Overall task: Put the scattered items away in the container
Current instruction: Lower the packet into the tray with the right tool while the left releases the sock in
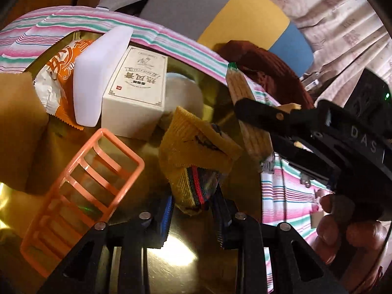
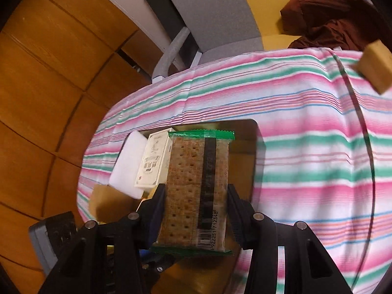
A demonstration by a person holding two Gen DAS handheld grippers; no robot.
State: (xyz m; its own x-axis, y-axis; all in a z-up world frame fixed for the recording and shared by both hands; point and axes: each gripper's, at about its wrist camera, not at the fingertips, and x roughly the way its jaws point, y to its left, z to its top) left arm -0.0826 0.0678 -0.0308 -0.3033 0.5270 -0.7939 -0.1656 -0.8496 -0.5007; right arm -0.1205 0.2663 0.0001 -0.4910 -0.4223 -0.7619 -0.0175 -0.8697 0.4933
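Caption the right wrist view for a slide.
Right gripper clamps a green-edged clear cracker packet above the gold-lined container on the striped tablecloth.

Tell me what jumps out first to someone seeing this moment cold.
The cracker pack clamped in the right tool, hanging over the gold tray on the striped cloth. In the left view, the left tool grips a yellow cloth bundle above the crowded tray, beside an orange rack and white box.
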